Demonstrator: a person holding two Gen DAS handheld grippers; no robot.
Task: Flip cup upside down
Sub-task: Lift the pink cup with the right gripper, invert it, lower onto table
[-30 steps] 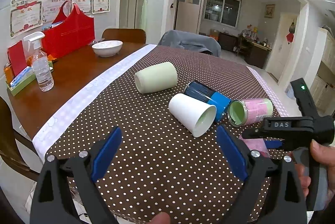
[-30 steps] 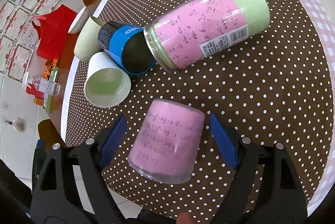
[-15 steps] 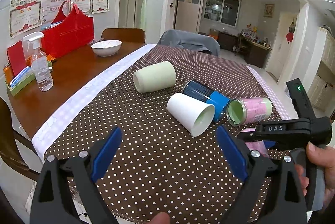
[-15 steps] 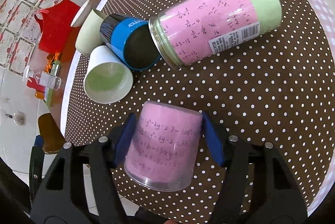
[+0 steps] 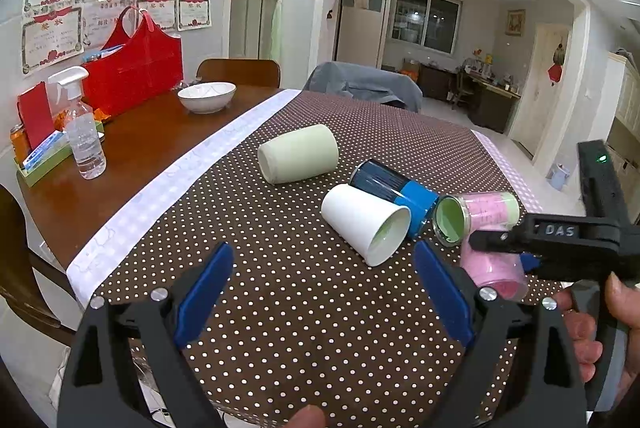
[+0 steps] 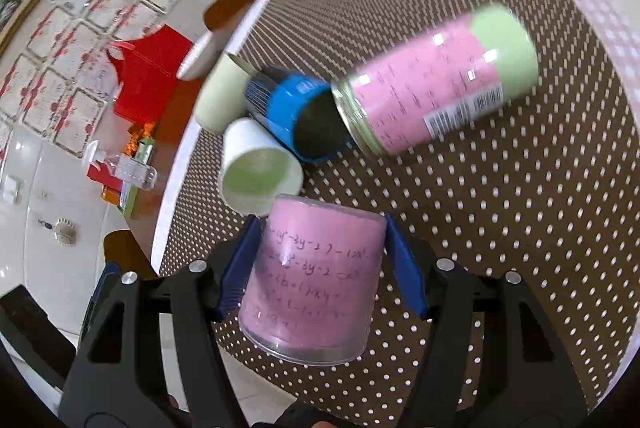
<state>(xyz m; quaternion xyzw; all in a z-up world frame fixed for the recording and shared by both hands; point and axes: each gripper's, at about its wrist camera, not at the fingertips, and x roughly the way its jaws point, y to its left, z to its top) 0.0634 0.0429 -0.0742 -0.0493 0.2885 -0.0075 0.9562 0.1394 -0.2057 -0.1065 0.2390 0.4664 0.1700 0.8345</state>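
My right gripper [image 6: 322, 260] is shut on a clear cup with a pink handwritten paper lining [image 6: 316, 280]. It holds the cup just above the dotted tablecloth [image 6: 520, 228]. The cup also shows in the left wrist view [image 5: 494, 268], under the right gripper's black body [image 5: 560, 240]. My left gripper [image 5: 320, 292] is open and empty, low over the near part of the cloth. A white paper cup [image 5: 366, 222], a blue-banded dark cup [image 5: 394, 190], a pink and green jar [image 5: 476, 214] and a pale green cup [image 5: 298, 158] lie on their sides beyond it.
A spray bottle [image 5: 82, 128], a red bag [image 5: 134, 70], a white bowl [image 5: 207, 96] and a small tray [image 5: 44, 160] stand on the bare wood at the left. Chairs stand at the far edge. The table's near edge is close below both grippers.
My right gripper closed on the pink-lined cup and lifted it slightly, tilting the view. My left gripper stayed open and nearly still.
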